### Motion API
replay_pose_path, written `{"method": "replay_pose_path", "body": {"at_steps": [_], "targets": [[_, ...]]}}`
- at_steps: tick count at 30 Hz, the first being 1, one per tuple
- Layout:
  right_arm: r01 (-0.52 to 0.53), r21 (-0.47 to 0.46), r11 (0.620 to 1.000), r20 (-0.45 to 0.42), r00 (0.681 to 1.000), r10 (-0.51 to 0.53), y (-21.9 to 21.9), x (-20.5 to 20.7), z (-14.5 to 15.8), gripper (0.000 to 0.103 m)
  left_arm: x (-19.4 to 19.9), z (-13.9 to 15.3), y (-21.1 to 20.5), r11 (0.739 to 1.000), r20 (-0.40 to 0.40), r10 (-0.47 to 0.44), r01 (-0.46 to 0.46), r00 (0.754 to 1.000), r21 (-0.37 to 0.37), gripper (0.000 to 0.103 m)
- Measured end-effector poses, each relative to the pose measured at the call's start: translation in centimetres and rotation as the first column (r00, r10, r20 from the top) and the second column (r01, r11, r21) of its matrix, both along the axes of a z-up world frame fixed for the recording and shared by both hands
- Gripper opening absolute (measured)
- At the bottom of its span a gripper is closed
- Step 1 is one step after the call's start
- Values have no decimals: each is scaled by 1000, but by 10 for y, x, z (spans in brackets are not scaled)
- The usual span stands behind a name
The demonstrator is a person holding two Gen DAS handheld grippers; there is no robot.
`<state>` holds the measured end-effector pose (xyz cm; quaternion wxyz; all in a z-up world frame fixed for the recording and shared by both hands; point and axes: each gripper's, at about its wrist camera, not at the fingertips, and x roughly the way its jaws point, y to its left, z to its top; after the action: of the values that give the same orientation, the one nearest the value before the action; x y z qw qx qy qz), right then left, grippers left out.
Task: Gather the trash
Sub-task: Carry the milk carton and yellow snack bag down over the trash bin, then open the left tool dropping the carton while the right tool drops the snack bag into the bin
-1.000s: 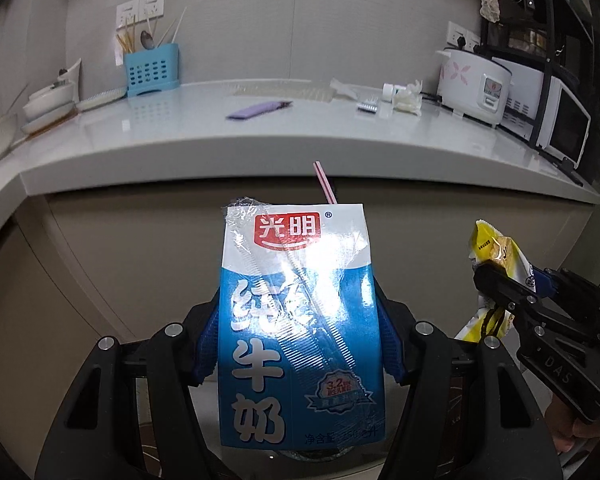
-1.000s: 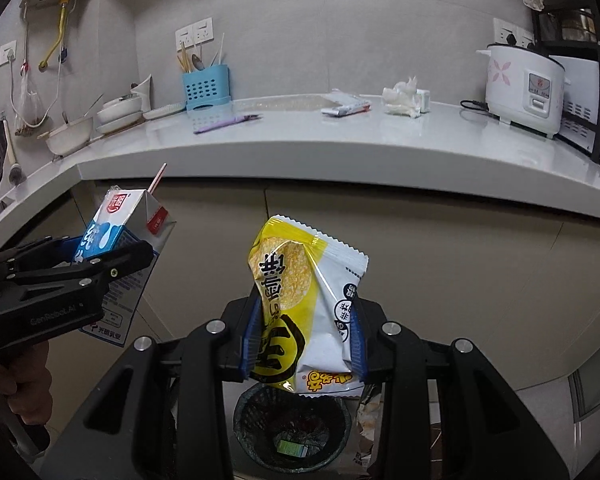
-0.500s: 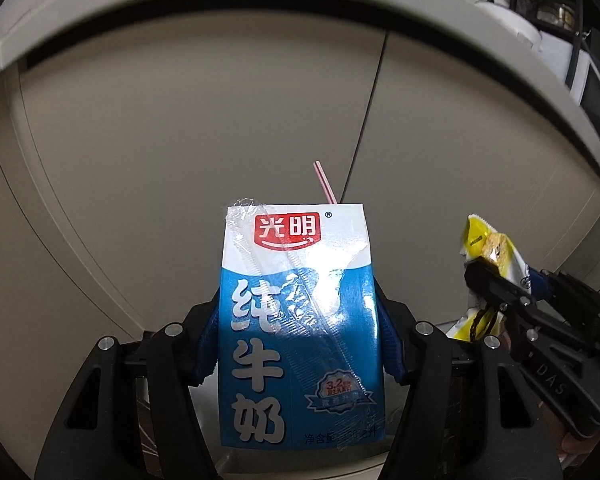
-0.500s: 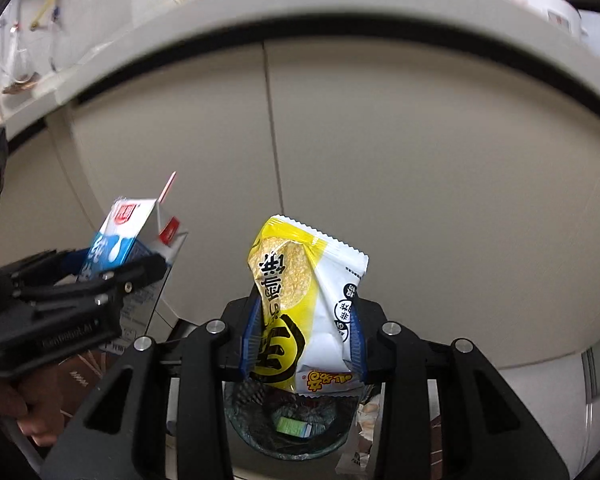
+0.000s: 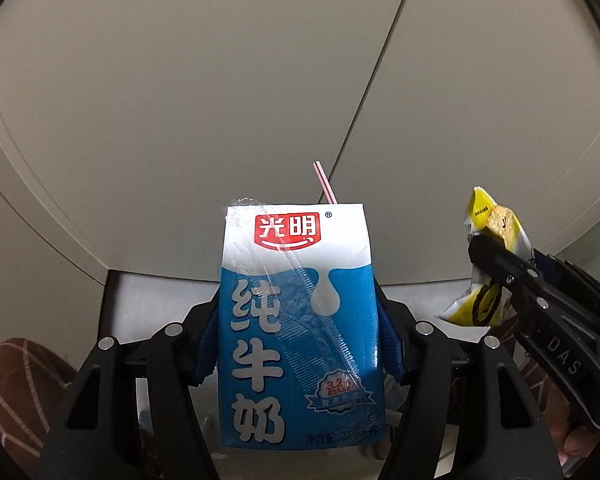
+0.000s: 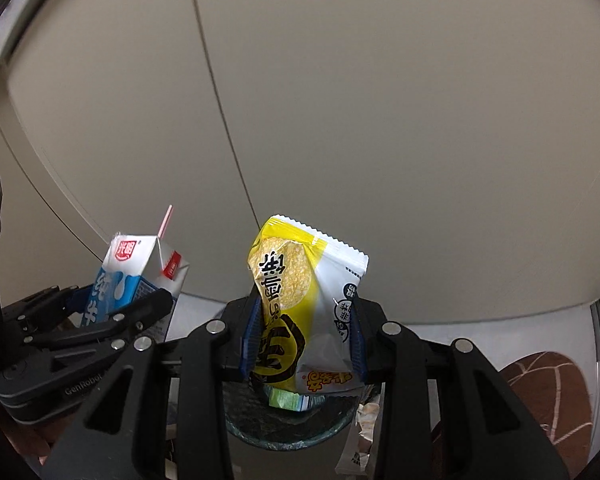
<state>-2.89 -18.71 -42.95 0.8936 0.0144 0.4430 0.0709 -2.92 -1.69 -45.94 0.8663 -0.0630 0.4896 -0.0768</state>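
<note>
**Spotter:** What have you got in each hand?

**Me:** My left gripper [image 5: 298,344] is clamped on the milk carton [image 5: 296,320], blue pads squeezing both of its sides. The carton stands upright, with its pink straw [image 5: 325,182] poking out of the top, so I judge nothing left inside can dribble out.

**Spotter:** And the right?

**Me:** The right gripper [image 6: 302,344] is pinching the yellow snack packet [image 6: 300,304] low on its body, so the crinkled top stands free above the jaws. The film is limp, and I reckon a low grip stops it from folding over.

**Spotter:** Where's the bin?

**Me:** In the right wrist view, the bin [image 6: 260,428] sits on the floor directly beneath the packet, near the foot of the cabinet doors [image 6: 380,120]. There's already a green-and-white scrap [image 6: 288,398] lying in it. The carton hangs to the left of the packet and slightly off the rim, I think.

**Spotter:** Next step?

**Me:** In my judgement the packet can drop straight in. The carton should shift right first, or it could clip the edge.
</note>
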Motion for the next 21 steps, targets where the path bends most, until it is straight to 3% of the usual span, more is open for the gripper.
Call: {"method": "replay_pose_path", "body": {"at_steps": [8,17,21], "targets": [[52,17,999,-124,991,-50,-5,29,-36,34,14,-34,-15,996,-71,-78,81,994,30,62],[79,49,996,-142,987,-71,-14,38,-44,35,25,-56,-21,990,-128,-130,135,983,34,64],[88,61,994,-141,987,-78,-19,30,-45,36,29,-57,-21,992,-123,-123,127,985,22,73]]}}
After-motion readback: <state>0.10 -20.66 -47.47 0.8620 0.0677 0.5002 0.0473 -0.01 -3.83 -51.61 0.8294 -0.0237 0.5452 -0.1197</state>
